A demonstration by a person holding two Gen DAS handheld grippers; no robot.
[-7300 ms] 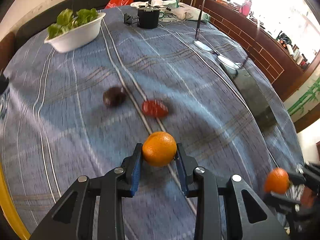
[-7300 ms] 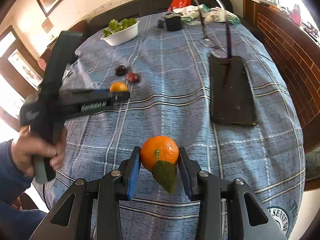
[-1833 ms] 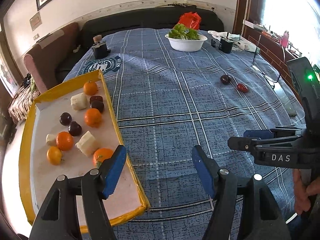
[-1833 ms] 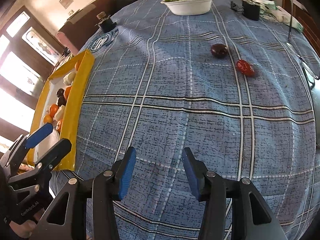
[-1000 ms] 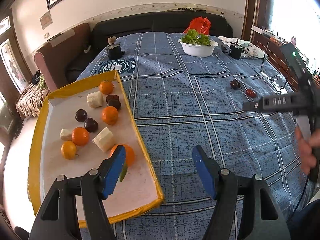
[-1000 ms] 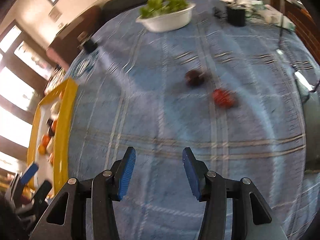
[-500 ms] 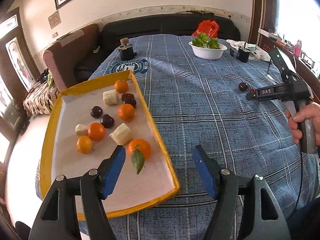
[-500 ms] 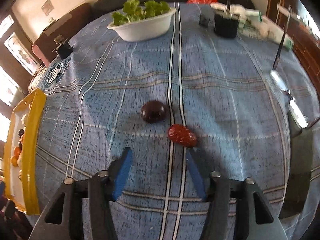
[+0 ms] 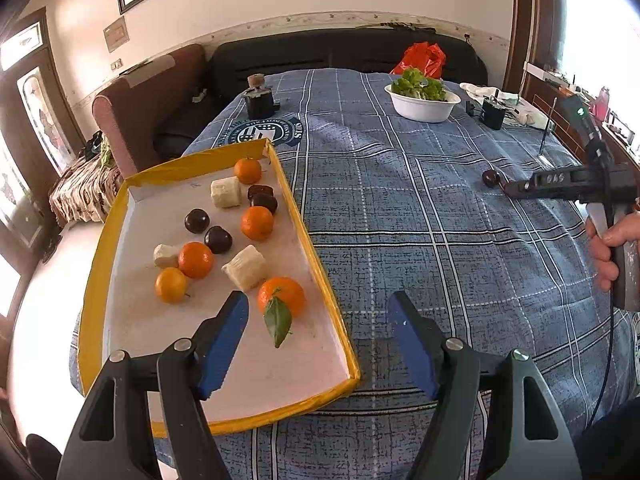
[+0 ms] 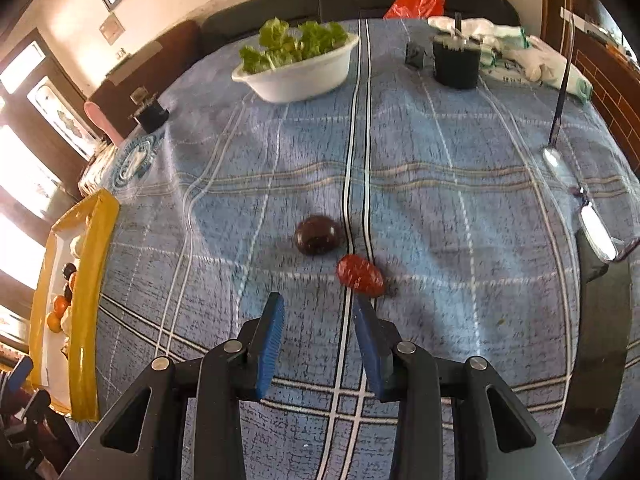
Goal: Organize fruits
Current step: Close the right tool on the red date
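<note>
A white bowl of green lettuce (image 10: 298, 68) and a black cylindrical pot (image 10: 456, 65) sit far back on the blue checked tablecloth (image 10: 440, 184), with nothing between the tongs and the fruit. The yellow-rimmed white tray (image 9: 296, 224) holds oranges, dark plums and pale chunks, partly cut off in the right view. The right gripper (image 10: 318, 332) tilts down just short of the red oval fruit (image 10: 360, 275) and dark round plum (image 10: 318, 235), jaws parted, empty. The left gripper (image 9: 318, 340) hovers over the tray's near corner, jaws opening, empty.
</note>
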